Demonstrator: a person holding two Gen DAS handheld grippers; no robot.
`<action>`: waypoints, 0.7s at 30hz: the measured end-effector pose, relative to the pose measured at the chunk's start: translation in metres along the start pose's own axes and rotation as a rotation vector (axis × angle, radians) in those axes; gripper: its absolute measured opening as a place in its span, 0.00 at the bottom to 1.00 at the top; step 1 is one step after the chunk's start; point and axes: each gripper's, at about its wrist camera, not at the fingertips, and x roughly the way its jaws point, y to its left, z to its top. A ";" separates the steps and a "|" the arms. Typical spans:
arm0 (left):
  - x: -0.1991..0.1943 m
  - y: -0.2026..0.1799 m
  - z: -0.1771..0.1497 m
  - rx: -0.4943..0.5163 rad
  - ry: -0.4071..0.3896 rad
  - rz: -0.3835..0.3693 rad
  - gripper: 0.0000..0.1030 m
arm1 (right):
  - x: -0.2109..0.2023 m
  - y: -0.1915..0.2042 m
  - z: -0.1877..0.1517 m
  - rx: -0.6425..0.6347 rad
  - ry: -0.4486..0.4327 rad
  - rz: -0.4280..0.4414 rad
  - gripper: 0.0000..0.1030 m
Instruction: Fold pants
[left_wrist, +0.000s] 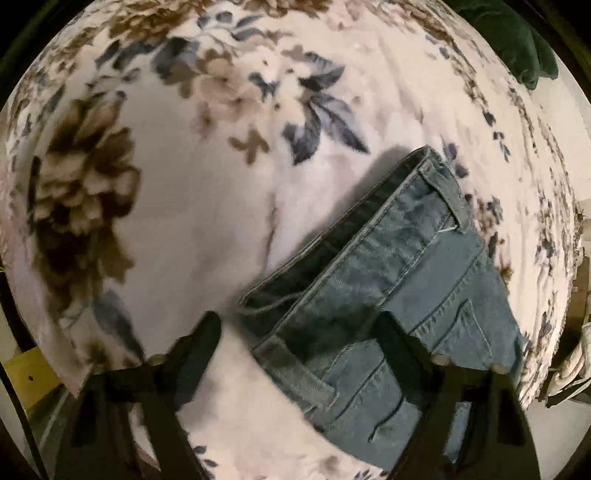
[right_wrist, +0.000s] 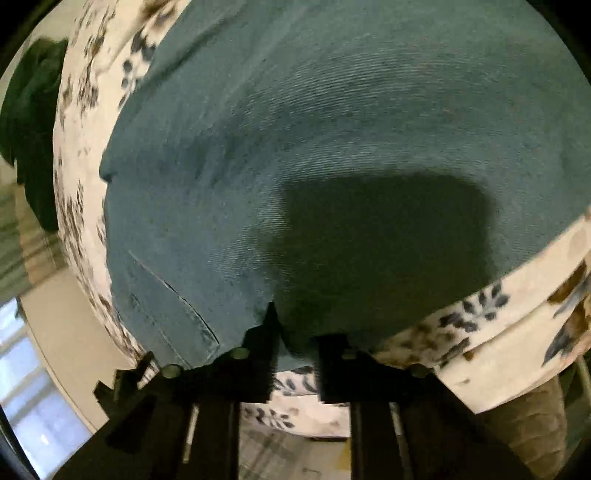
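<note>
Your right gripper (right_wrist: 295, 332) sits at the near edge of the jeans (right_wrist: 332, 129), its jaws drawn close together and pinching the denim hem between them; the fabric bunches up right at the tips, though shadow there makes the exact contact hard to read. Beyond it the pants spread flat across the floral blanket (right_wrist: 517, 295) on the bed. Your left gripper (left_wrist: 306, 332) hangs over the waistband end of the jeans (left_wrist: 388, 280), jaws spread, one finger over bare blanket (left_wrist: 184, 221), the other over the denim by the pocket seams. Far off, a dark green cloth (left_wrist: 517, 40) lies at the blanket's edge.
</note>
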 end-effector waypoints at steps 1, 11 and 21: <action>0.001 -0.003 0.000 0.009 -0.012 0.004 0.50 | -0.004 0.001 -0.005 -0.005 -0.018 0.005 0.11; -0.040 -0.007 -0.017 0.104 -0.147 0.032 0.18 | -0.027 0.005 -0.042 -0.096 -0.025 -0.065 0.05; -0.047 -0.036 -0.014 0.233 -0.143 0.191 0.45 | -0.024 0.058 -0.024 -0.414 0.318 -0.209 0.50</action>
